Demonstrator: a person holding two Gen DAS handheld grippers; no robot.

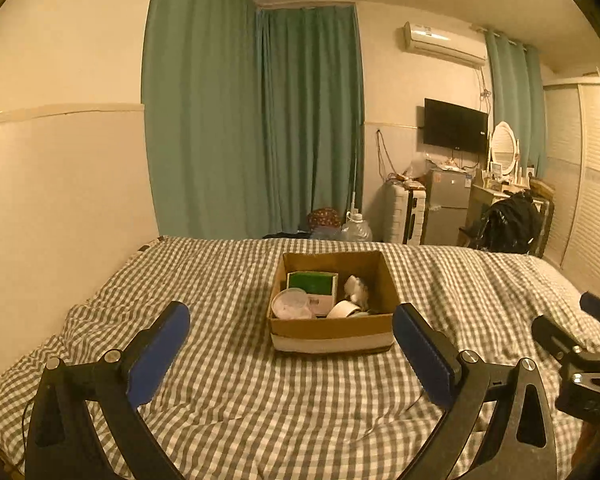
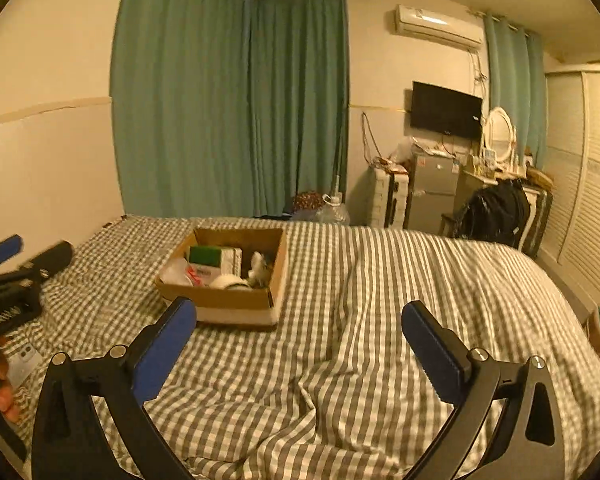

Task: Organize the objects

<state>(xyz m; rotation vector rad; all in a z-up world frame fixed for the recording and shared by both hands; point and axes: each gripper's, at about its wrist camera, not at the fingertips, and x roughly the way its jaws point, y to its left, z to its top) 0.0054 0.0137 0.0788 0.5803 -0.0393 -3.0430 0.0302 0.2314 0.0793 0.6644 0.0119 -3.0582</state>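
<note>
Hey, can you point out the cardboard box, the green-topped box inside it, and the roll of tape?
cardboard box (image 1: 332,324): left wrist view, on its near outer wall.
green-topped box (image 1: 313,282): left wrist view, on its green top face.
roll of tape (image 1: 342,309): left wrist view, on the roll's white outer band.

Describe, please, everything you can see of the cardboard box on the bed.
The cardboard box is brown and open-topped, with a pale band around its base. It sits flat on the checked bedcover, apart from both grippers. Inside lie a green-topped carton, a round clear lid, a roll of tape and a crumpled white item.
</note>
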